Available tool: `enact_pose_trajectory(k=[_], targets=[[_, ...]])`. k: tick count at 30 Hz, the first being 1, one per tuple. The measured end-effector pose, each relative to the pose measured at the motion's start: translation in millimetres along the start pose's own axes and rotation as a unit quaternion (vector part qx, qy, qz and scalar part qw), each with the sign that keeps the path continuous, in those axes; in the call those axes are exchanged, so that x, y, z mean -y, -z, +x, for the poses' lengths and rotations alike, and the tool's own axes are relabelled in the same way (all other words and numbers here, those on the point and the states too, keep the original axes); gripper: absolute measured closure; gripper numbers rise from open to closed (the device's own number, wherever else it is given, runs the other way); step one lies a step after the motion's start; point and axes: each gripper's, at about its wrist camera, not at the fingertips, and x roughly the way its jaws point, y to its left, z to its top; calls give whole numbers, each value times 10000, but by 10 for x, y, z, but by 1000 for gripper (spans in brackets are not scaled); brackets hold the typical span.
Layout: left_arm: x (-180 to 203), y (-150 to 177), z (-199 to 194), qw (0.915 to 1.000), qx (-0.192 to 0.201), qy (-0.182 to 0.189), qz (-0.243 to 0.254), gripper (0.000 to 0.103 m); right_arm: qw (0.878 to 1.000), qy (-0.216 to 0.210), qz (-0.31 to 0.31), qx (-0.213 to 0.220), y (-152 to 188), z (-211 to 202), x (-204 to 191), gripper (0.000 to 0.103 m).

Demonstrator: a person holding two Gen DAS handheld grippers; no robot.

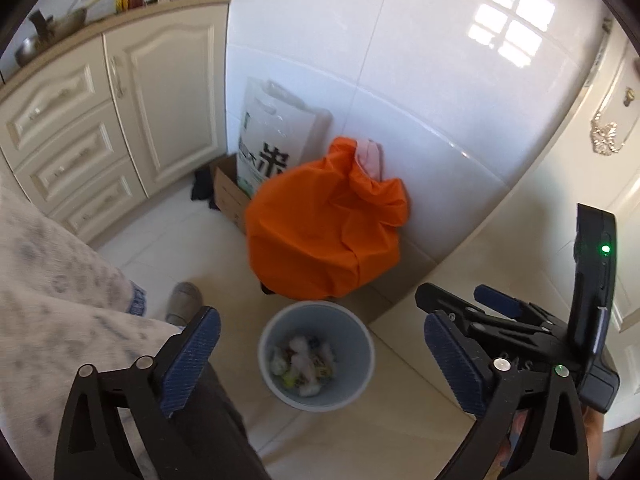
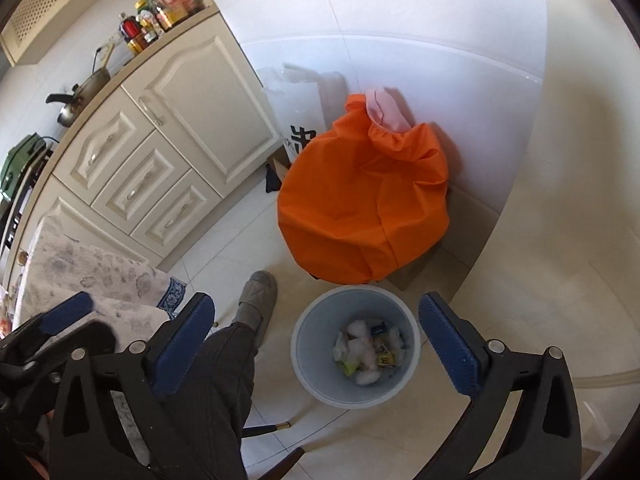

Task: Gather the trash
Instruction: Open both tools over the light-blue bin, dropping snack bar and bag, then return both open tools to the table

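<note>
A pale blue trash bin (image 1: 362,364) stands on the tiled floor and holds crumpled tissues and wrappers (image 1: 302,366). It also shows in the right wrist view (image 2: 316,336), with the trash (image 2: 370,354) inside. My left gripper (image 1: 320,354) is open and empty, held high above the bin. My right gripper (image 2: 316,342) is open and empty too, also above the bin. The right gripper shows at the right of the left wrist view (image 1: 480,308). The left gripper's fingers (image 2: 64,314) show at the left edge of the right wrist view.
A big orange bag (image 1: 326,228) sits behind the bin against the white tiled wall. A white printed bag (image 1: 276,136) and a cardboard box (image 1: 228,196) stand beside cream cabinets (image 1: 120,112). The person's leg and shoe (image 2: 256,296) are left of the bin. A cloth-covered table (image 1: 52,280) is at left.
</note>
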Motion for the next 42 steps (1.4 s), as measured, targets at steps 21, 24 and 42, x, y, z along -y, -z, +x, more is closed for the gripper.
enact_pose_trajectory(k=[21, 24, 42], targets=[[-921, 1043, -2176, 9831, 1638, -544, -605, 1, 9888, -785, -1049, 717, 15, -973, -1580, 0], [-1068, 1207, -2491, 9781, 1837, -688, -691, 1, 9827, -966, -1350, 820, 54, -1128, -1939, 0], [-1536, 2360, -4110, 9282, 2961, -1949, -1128, 1, 9339, -1981, -2761, 1111, 567, -1665, -3528, 0]])
